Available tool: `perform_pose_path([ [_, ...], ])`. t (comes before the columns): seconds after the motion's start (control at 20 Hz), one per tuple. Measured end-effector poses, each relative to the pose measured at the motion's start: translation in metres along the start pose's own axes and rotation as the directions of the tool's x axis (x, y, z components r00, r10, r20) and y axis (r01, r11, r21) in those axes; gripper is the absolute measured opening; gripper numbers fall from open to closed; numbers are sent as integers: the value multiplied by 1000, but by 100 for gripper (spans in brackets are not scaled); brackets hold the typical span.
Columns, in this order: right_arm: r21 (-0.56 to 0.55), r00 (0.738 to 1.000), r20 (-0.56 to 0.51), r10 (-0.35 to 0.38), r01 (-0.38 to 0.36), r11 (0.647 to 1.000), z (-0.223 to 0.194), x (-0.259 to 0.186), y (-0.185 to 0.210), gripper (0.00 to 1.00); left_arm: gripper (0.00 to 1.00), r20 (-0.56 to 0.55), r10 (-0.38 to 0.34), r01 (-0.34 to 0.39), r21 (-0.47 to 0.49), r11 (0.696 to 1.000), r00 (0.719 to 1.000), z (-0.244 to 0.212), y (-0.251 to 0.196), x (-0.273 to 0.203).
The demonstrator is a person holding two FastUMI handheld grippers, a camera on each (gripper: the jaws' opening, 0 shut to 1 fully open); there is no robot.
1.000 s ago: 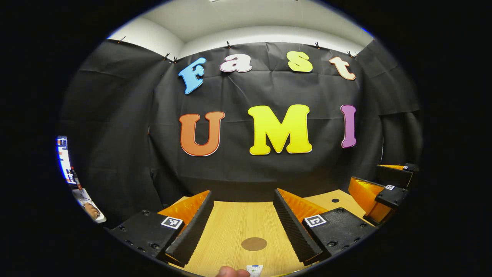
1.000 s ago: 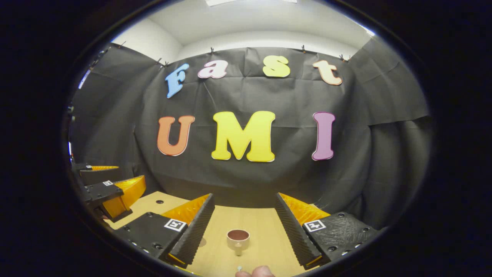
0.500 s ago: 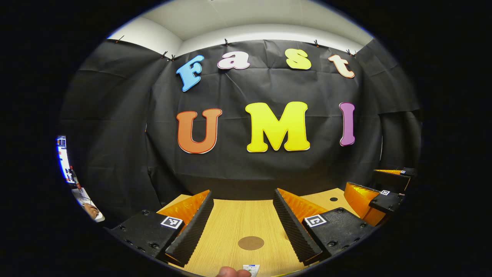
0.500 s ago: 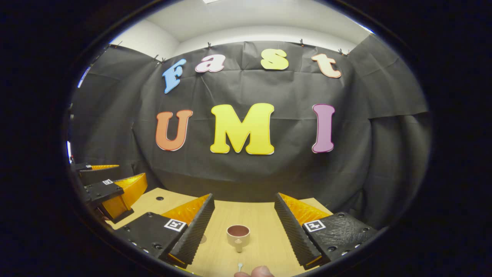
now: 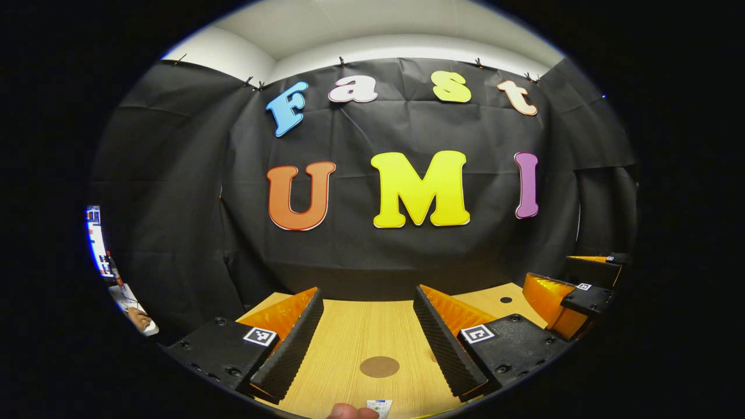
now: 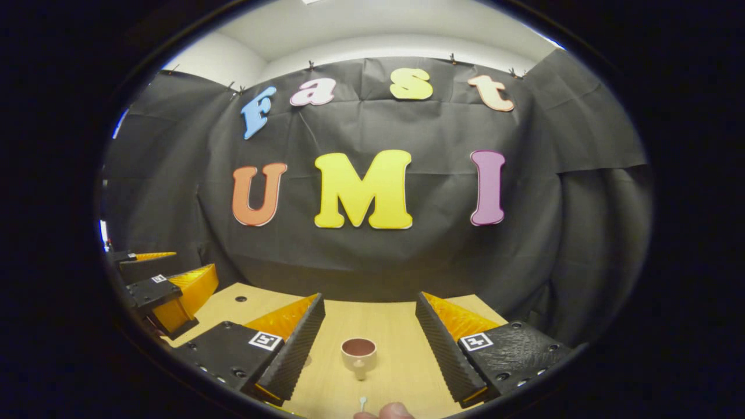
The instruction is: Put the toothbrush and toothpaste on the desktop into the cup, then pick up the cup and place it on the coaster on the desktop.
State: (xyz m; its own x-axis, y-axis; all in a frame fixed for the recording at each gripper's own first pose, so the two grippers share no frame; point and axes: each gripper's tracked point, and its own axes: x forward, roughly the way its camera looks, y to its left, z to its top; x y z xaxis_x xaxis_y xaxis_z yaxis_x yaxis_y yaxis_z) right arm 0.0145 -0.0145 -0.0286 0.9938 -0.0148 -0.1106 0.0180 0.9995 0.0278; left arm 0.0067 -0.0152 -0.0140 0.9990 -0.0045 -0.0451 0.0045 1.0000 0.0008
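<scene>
A round brown coaster lies flat on the wooden desktop, straight ahead between the fingers of my open left gripper. At the bottom edge of that view peeks the white end of the toothpaste tube. In the right gripper view a small cream cup with a brown inside stands upright, its handle toward me, ahead between the fingers of my open right gripper. The white tip of the toothbrush shows just below the cup. Nothing sits between either pair of fingers.
A fingertip shows at the bottom edge of the left gripper view, and another fingertip in the right gripper view. The desktop has a small dark hole near its far edge. The other gripper hangs at the left.
Both cameras have tipped slightly downward, so the wall has slid up in each view and more of the toothbrush tip shows. Both grippers stay open.
</scene>
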Motion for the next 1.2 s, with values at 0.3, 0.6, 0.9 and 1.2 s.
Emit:
perform_pose_path([
  [0.3,-13,981,-189,34,-37,999,-57,0,5,98,99,-118,-20,22,14,1000,993,-44,-6,-5],
  [0.6,-15,911,-410,41,-52,999,-135,-10,7,98,99,-303,-46,50,8,999,952,-114,-6,-25],
  [0.9,-39,800,-597,50,-91,995,-208,-23,18,96,100,-504,-81,85,-15,996,860,-188,-3,-62],
  [1.2,-48,703,-711,19,-76,996,-265,-24,21,95,100,-614,-110,109,-39,993,782,-230,-5,-85],
])
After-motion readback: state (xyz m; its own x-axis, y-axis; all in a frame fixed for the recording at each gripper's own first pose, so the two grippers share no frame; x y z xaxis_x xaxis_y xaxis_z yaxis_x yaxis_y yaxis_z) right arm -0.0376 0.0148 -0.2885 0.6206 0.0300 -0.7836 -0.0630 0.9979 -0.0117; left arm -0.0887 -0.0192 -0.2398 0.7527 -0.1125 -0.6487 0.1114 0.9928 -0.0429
